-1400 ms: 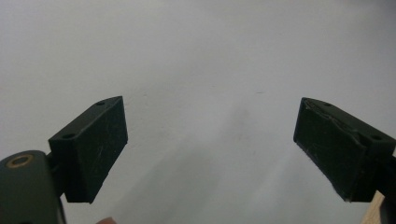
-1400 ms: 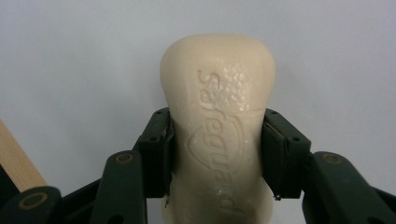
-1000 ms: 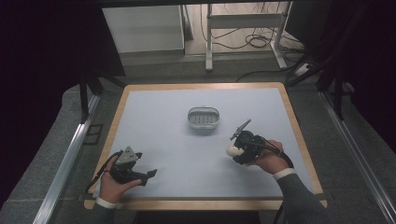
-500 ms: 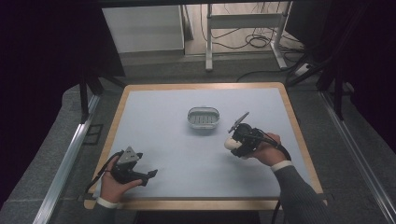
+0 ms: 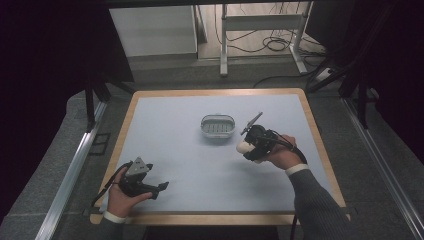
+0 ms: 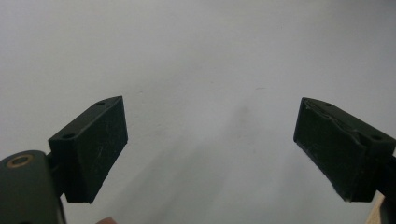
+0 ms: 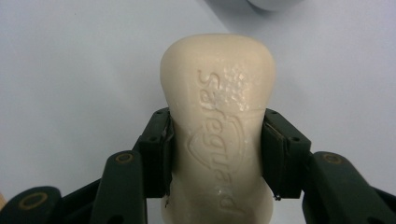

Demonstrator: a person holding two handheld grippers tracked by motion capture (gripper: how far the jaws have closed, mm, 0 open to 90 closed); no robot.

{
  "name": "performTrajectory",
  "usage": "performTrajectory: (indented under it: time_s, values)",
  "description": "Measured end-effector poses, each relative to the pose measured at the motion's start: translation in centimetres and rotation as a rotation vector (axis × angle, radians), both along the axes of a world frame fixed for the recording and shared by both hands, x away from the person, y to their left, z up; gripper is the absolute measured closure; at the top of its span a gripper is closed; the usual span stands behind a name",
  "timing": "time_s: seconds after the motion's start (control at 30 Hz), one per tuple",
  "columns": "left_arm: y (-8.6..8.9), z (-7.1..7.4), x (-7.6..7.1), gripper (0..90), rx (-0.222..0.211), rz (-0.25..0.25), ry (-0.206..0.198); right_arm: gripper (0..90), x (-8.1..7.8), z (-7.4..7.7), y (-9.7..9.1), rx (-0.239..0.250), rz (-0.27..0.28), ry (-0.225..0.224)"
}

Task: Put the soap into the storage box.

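Table surface: a pale blue-grey rectangular tabletop with a light wooden rim is seen in the high view; bare matte surface is seen across most of it.
Soap dish: a small oval pale grey soap dish with a ribbed bottom is set on the tabletop, a little far of centre.
Soap bar: a cream-coloured oblong bar of soap with an embossed brand word and shield is held above the tabletop, near and to the right of the soap dish, close to it but apart; in the high view its pale end is seen at the left side of the right gripper.
Right gripper: the black two-jaw right gripper is held in a hand with a grey sleeve and white cuff; the soap bar is pinched at its waist between the two pads, one on each long side.
Left gripper: the black two-jaw left gripper is held at the near left corner of the tabletop; its jaws are spread wide, with bare surface between them.
Room: dark curtains are seen at both sides; grey floor, metal rails along the table's left and right, white metal table legs and loose dark cables are seen at the far side.
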State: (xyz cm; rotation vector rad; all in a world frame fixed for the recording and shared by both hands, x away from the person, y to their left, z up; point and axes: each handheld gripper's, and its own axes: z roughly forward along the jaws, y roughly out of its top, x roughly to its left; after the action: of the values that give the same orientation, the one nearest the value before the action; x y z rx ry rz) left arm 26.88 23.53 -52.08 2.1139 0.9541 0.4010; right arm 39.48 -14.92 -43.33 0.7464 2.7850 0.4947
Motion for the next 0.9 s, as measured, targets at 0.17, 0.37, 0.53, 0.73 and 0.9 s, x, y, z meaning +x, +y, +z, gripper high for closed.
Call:
performTrajectory:
  time_s: [0.17,0.37,0.53,0.73,0.9]
  values:
    - [0.0,0.1,0.0,10.3,-0.001,0.001,-0.002,49.9,0.5,0.5,0.5,0.005,0.007,-0.012]
    - [0.1,0.1,0.0,10.3,-0.002,0.0,-0.003,49.8,1.1,0.9,0.6,0.012,0.003,-0.017]
    - [-0.1,0.1,0.0,10.3,-0.001,-0.003,-0.002,49.8,1.7,0.9,0.7,0.014,0.005,-0.022]
    - [-0.2,0.0,0.0,10.3,0.003,-0.005,0.001,49.8,2.4,1.1,1.0,0.025,0.011,-0.024]
    - [-0.1,0.0,0.0,10.3,0.004,-0.007,0.001,49.8,2.7,1.2,1.2,0.024,0.018,-0.022]
